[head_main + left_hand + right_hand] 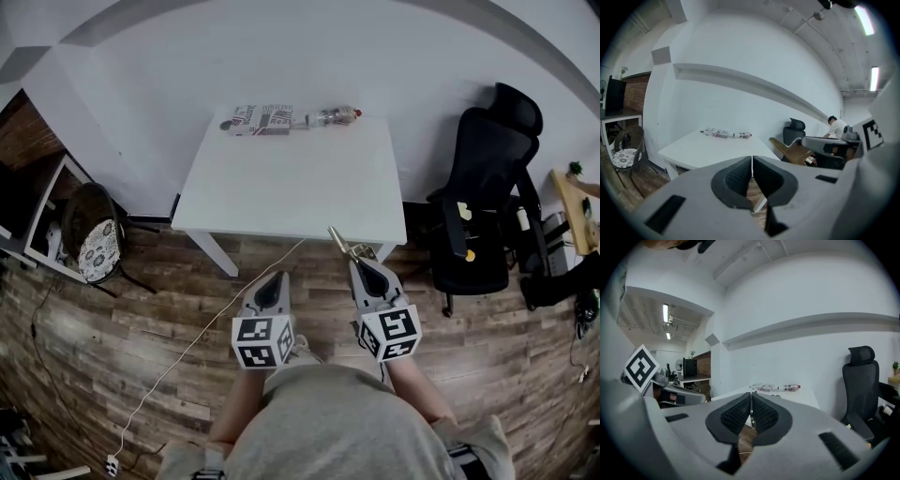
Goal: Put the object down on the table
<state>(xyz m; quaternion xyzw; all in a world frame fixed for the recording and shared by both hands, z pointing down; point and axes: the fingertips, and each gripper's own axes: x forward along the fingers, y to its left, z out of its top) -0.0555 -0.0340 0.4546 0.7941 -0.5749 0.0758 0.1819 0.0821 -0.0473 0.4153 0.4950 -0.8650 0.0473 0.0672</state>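
Observation:
A thin, flat, brass-brown object (339,242) sticks out from my right gripper (359,255), which is shut on it just in front of the white table's (291,187) near edge, above the wooden floor. In the right gripper view only its thin edge (750,414) shows between the closed pads. The left gripper view shows it as a brown blade (788,149) pointing toward the table (708,147). My left gripper (276,277) hangs beside the right one, shut with nothing between its jaws (752,161).
Flat printed boxes (261,119) and a lying plastic bottle (333,116) sit at the table's far edge. A black office chair (487,187) stands to the right, a round-seated chair (94,239) to the left. A white cable (187,347) runs across the floor. A person (836,125) sits far off.

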